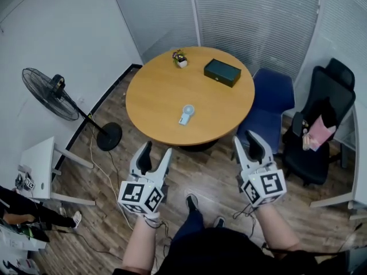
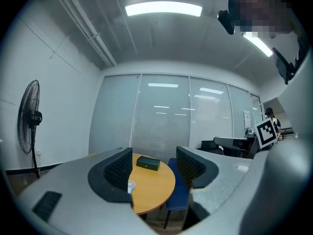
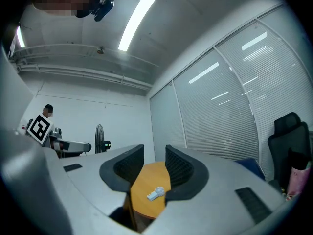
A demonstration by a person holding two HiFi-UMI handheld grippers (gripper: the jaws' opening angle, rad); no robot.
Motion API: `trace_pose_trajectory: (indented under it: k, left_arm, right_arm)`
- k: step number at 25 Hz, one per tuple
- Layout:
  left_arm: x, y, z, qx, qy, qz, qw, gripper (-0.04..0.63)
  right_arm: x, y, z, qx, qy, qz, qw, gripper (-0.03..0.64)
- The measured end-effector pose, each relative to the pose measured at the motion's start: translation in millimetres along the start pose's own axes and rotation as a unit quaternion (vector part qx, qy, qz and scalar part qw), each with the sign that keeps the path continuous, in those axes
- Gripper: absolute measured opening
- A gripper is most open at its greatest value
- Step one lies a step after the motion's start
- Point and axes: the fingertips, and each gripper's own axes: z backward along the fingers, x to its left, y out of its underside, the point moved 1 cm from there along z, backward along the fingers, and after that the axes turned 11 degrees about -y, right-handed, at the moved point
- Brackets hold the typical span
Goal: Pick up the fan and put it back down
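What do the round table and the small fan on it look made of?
Round table: likely wood-look laminate, smooth, even tan top with a soft sheen. Small fan: probably plastic, pale and smooth; too small to be sure.

The round wooden table carries three items: a small white fan near its front edge, a dark green box rear right, and a potted plant at the rear.
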Motion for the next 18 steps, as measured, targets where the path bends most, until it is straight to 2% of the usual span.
trace_pose_trajectory:
  k: [10,18]
  left_arm:
    - [63.1,1.9,-109.3,0.008,0.045,0.025,0.9987,0.27]
    - [125.6,9.8,-163.0,0.019,0.066,0.039,0.9969,0.27]
  right_arm:
    - [-28.9,11.5,-94.0,0.018,0.042,0.007,0.999,0.143]
    - [-27.4,24.1,-160.6,0.038,0.069,0.007,0.997,0.143]
